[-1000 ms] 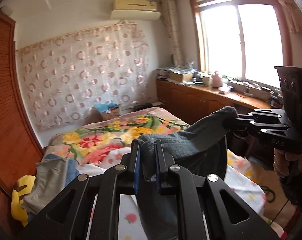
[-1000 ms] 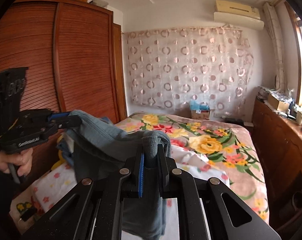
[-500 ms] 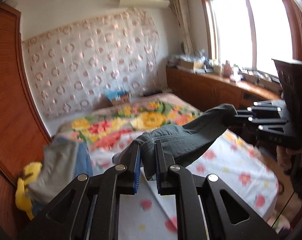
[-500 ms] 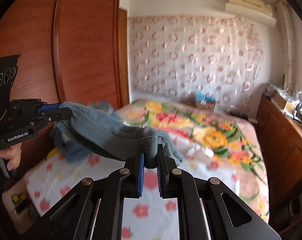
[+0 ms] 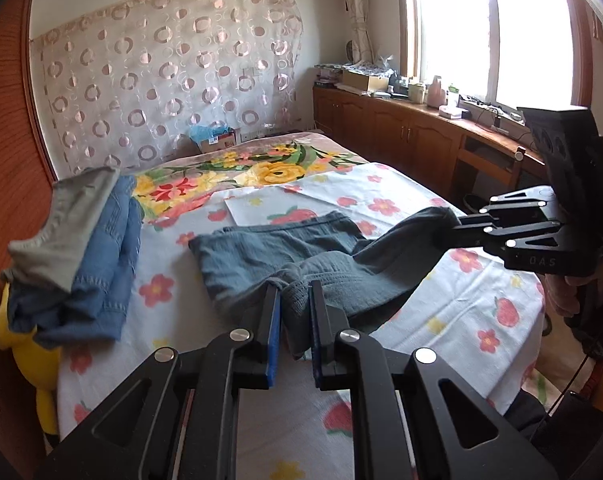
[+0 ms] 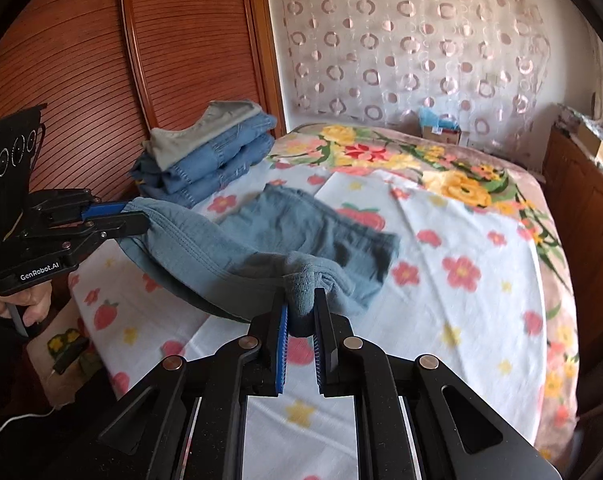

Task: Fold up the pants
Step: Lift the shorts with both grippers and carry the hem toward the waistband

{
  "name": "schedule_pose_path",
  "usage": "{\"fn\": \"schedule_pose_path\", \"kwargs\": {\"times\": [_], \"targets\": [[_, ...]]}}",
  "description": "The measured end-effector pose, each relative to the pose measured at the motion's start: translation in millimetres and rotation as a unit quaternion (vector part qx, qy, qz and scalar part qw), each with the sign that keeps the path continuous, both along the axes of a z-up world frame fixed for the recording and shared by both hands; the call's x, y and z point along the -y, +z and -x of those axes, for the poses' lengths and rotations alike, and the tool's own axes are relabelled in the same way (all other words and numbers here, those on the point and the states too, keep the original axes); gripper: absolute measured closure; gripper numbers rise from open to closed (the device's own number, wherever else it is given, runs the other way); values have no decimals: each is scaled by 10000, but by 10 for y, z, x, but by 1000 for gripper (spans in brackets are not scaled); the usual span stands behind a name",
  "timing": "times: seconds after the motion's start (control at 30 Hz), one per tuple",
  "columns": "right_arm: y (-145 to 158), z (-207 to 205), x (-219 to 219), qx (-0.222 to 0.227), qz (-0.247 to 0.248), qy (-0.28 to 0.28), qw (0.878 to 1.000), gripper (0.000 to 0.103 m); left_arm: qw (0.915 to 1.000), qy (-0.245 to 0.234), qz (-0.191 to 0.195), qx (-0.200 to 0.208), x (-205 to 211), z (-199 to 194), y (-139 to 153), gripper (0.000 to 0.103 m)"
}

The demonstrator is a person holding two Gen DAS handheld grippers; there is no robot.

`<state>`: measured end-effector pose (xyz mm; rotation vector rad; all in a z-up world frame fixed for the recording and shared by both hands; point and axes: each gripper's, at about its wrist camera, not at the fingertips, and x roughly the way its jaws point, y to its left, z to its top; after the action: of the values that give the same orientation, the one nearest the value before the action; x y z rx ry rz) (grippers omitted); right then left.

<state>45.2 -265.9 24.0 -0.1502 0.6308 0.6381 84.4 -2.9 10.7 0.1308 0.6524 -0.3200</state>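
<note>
The pants have been brought down from the air; their far end is now laid on the bed, ahead of both grippers. They stretch away from the grippers toward the curtain. The near edge is pinched by the left gripper and the right gripper. A cardboard box with something blue in it is seen far ahead.

We see the grey-blue cotton pants on the flower-print bed sheet, far end flat, near end lifted btwn 2 grippers: left gripper and right gripper each clamp 1 corner. Left of the pants, by the slatted wooden wardrobe, sits a stack of folded blue jeans w/ a grey garment on top.
</note>
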Motion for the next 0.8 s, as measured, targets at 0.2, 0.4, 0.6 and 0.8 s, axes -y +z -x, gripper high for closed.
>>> {"fn": "schedule_pose_path", "kwargs": {"times": [0.2,0.4,0.6,0.8], "targets": [[-101,170,84,-118,-92,33,9999,92,9996,56,236,-145,-59,206,-157,89],[-199,255,112,-225,-129,31,9997,92,9987,143,373,-318,-85,349,-327,89],[-264,279,139,-345,-237,32,9991,92,9979,220,412,-438,-101,411,-428,89],[-339,344,209,-397,-314,15,9987,92,9977,225,432,-477,-84,446,-451,89]]}}
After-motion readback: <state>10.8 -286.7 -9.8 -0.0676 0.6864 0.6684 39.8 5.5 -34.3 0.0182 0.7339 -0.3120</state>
